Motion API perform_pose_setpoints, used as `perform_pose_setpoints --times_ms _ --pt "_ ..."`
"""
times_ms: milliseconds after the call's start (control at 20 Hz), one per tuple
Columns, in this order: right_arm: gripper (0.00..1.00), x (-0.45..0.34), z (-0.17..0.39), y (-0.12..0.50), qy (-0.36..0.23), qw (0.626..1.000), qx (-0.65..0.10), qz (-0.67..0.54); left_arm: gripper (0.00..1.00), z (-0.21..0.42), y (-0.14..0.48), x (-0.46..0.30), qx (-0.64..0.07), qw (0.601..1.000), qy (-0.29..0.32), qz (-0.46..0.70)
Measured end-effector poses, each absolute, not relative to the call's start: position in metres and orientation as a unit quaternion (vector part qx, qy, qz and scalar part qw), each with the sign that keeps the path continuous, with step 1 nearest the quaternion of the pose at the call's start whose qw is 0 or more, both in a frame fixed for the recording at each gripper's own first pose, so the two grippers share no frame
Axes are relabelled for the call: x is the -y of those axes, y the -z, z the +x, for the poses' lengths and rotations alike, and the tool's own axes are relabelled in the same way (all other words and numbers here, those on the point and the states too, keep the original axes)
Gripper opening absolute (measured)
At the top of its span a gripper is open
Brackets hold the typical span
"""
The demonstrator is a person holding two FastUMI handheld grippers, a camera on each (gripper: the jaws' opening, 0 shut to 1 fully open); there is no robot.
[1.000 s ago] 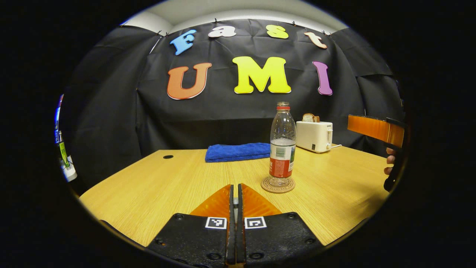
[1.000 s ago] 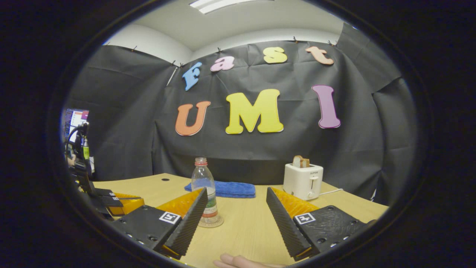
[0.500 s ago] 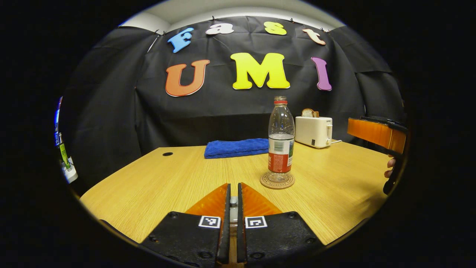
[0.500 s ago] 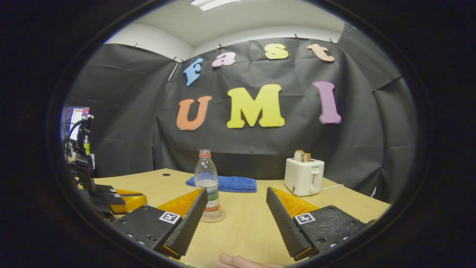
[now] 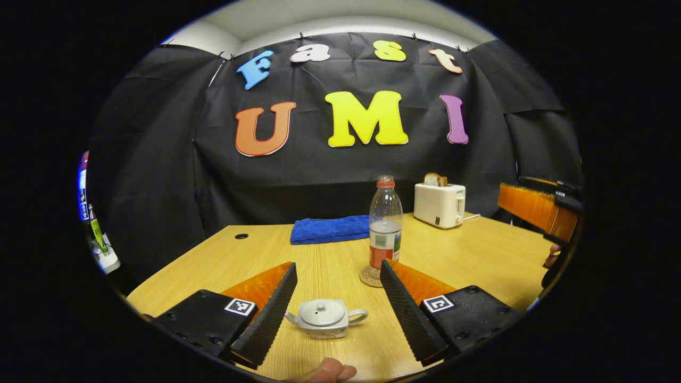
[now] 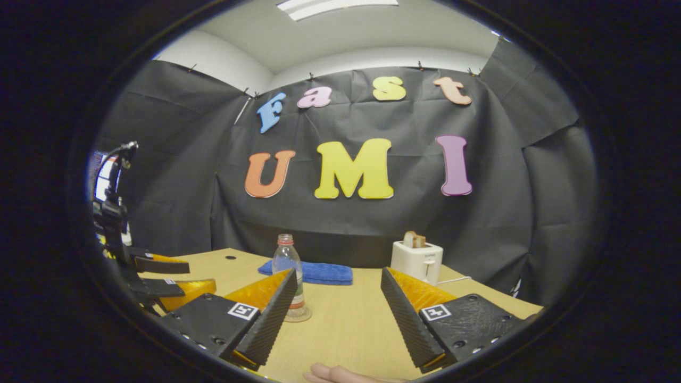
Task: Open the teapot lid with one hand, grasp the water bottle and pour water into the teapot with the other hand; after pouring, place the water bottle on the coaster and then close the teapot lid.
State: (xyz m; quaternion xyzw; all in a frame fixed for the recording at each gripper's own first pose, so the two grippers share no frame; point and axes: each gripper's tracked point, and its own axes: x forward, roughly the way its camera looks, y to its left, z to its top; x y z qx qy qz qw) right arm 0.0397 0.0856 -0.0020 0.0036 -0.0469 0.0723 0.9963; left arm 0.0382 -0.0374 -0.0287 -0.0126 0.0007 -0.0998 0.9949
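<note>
1. The left tool (image 5: 334,298), which was closed one second ago, now has its jaws spread wide and has drawn back from the bottle.
2. Because of this, the teapot (image 5: 324,318) now appears between its two fingers, on the counter (image 5: 479,255), with the lid (image 5: 321,308) in place.
3. The water bottle (image 5: 384,227) stands upright on the coaster (image 5: 368,278), beyond the teapot and a little to the right of the left tool.
4. The right tool (image 6: 336,306) is wide open as before and holds nothing; the bottle is ahead of it, behind its left finger.
5. I judge the pouring is finished; what remains looks like releasing the lid and retreating.
</note>
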Motion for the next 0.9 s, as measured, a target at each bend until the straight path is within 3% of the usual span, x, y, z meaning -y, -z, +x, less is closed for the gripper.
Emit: perform_pose_setpoints --times_ms 100,400,900 --pt "0.93 -0.073 0.020 -0.015 -0.059 0.997 0.054 -0.003 0.99 0.017 0.004 0.030 0.014 0.996 0.089 -0.023" --pt "0.95 -0.030 -0.033 -0.030 -0.010 0.999 0.046 -0.021 0.99 -0.043 -0.054 0.003 0.055 0.995 0.057 -0.061" --pt "0.95 -0.035 -0.044 -0.015 -0.029 0.999 0.006 -0.019 1.00 -0.045 -0.045 0.010 0.047 0.997 0.057 -0.030"
